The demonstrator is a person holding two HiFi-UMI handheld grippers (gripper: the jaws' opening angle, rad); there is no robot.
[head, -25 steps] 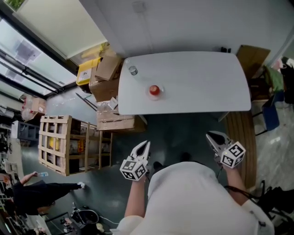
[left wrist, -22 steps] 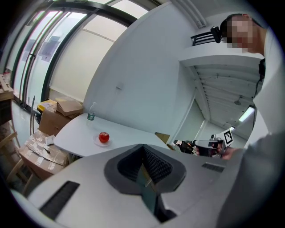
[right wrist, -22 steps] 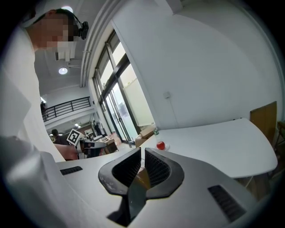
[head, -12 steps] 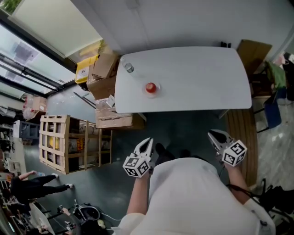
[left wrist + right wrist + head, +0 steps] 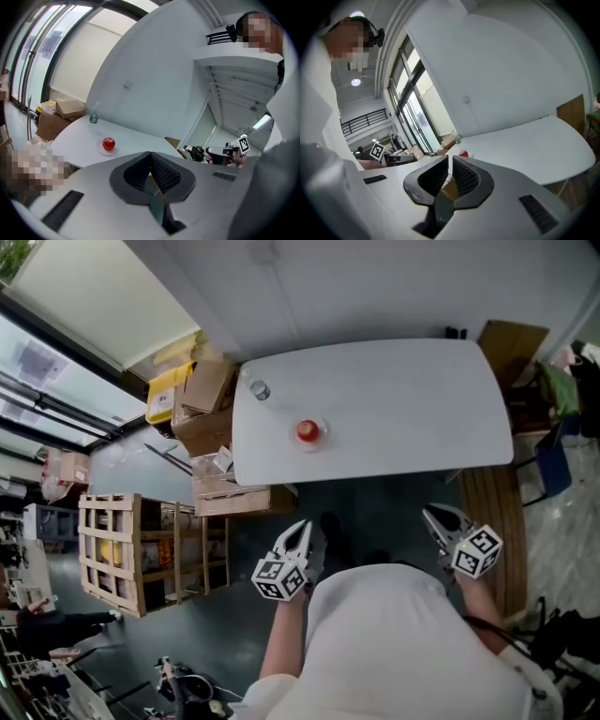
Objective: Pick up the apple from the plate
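A red apple (image 5: 307, 431) sits on a small white plate (image 5: 319, 440) near the left end of a white table (image 5: 403, 409). Both grippers are held short of the table's near edge, over the dark floor and well away from the apple. My left gripper (image 5: 300, 532) is shut and empty; in its own view the apple (image 5: 108, 143) lies ahead and to the left of the left gripper's closed jaws (image 5: 150, 155). My right gripper (image 5: 434, 517) is also shut with nothing in it. In the right gripper view the apple (image 5: 463, 153) shows small just above the right gripper's tips (image 5: 450, 162).
A small water bottle (image 5: 259, 390) stands at the table's far left corner. Cardboard boxes (image 5: 208, 404) are stacked left of the table, with a wooden crate rack (image 5: 122, 549) nearer. A brown box (image 5: 511, 348) and a blue chair (image 5: 553, 472) are to the right.
Both grippers have edged a little toward the table, staying shut. The head view has shifted slightly, and the table edge now lies closer to the grippers.
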